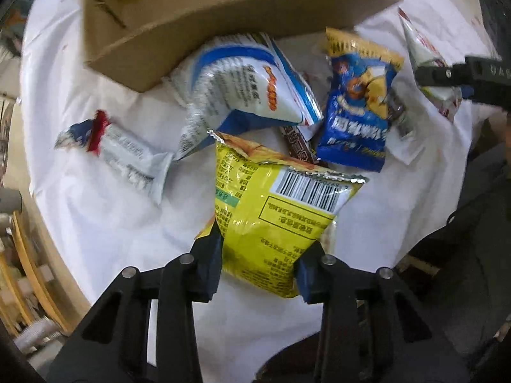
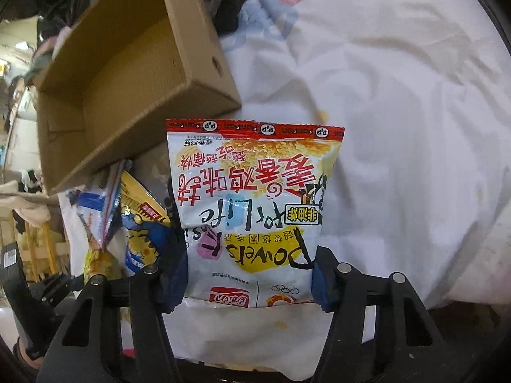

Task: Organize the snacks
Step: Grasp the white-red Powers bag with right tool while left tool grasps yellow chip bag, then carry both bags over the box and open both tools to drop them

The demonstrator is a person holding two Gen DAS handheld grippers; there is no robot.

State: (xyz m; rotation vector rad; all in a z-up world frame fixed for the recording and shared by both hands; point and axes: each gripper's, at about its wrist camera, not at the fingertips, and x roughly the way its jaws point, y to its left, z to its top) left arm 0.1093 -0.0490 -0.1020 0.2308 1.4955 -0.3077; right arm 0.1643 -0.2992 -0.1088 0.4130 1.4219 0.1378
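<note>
The yellow packet (image 1: 278, 220) is clamped at its lower end by the left gripper (image 1: 260, 271) above the white sheet (image 1: 95, 217); the white-and-red bag (image 2: 252, 210) is pinched in the right gripper (image 2: 249, 284). Both should be lifted clear, then lowered into the cardboard box (image 2: 127, 73) without snagging its rim. The loose pile, including the blue packet (image 1: 357, 111), is laid out fully only in the left view; the box's bare interior is shown only in the right
</note>
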